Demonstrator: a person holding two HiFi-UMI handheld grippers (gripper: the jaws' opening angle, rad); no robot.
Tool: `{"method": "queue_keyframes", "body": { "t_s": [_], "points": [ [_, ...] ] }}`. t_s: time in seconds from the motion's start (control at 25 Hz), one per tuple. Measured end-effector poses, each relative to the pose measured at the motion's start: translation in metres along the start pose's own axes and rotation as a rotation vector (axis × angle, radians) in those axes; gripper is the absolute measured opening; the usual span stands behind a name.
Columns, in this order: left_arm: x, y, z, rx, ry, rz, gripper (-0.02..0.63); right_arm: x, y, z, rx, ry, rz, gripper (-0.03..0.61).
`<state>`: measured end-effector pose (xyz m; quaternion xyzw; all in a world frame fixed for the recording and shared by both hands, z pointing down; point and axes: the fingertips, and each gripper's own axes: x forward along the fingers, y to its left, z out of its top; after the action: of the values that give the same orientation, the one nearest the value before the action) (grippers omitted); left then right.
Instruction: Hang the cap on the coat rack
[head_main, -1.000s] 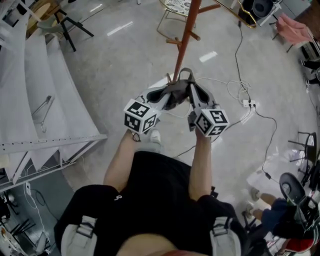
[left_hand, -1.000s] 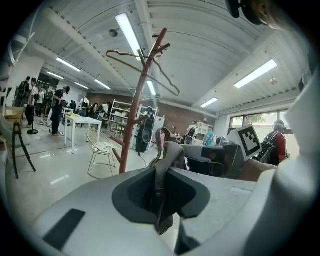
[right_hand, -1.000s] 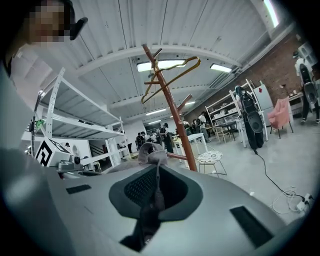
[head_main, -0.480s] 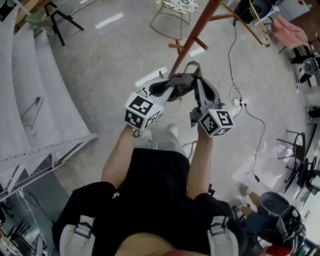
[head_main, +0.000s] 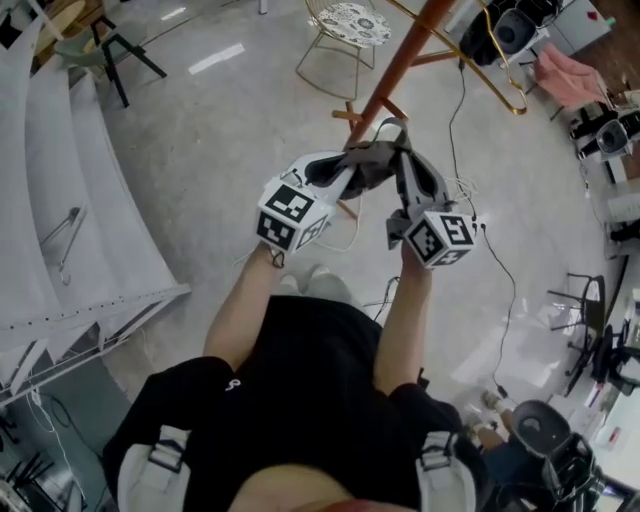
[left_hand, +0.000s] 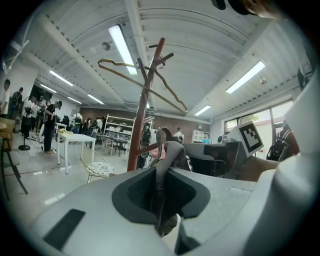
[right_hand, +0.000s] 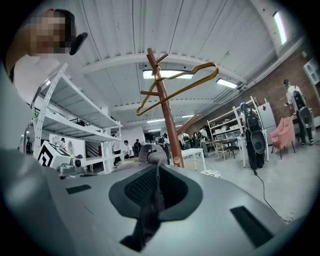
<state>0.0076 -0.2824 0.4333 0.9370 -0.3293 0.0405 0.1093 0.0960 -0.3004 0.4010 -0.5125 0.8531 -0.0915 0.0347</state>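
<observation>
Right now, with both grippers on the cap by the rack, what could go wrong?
1. The left gripper and right gripper each pinch only a thin fold of the cap, so it may slip during the lift to a peg.
2. A gold wire hanger hangs at the top of the coat rack. The cap could snag it or knock it off.

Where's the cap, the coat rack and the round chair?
cap (head_main: 369, 166): head view, on its dark grey fabric.
coat rack (head_main: 400, 58): head view, on its brown pole.
round chair (head_main: 352, 18): head view, on its patterned seat.
</observation>
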Motion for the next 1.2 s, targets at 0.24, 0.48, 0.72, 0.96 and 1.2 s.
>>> {"method": "queue_keyframes", "body": {
  "t_s": [0.24,0.48,0.72,0.96,1.2],
  "points": [
    [0.019,0.007,-0.005,0.002,0.025,-0.005,0.038,0.006,-0.019,-0.008,0.022,0.011,-0.037,0.003],
    [0.043,0.015,-0.006,0.048,0.066,0.029,0.038,0.018,-0.041,-0.012,0.032,0.056,-0.044,0.003],
    [0.064,0.027,-0.022,0.063,0.147,0.074,0.038,0.04,-0.06,-0.026,0.011,0.153,-0.045,0.003],
    [0.07,0.045,-0.043,0.054,0.206,0.124,0.038,0.065,-0.061,-0.046,0.022,0.215,-0.021,0.003],
    [0.084,0.067,-0.061,0.118,0.252,0.181,0.04,0.078,-0.064,-0.062,-0.037,0.258,-0.041,0.004]
  ]
}}
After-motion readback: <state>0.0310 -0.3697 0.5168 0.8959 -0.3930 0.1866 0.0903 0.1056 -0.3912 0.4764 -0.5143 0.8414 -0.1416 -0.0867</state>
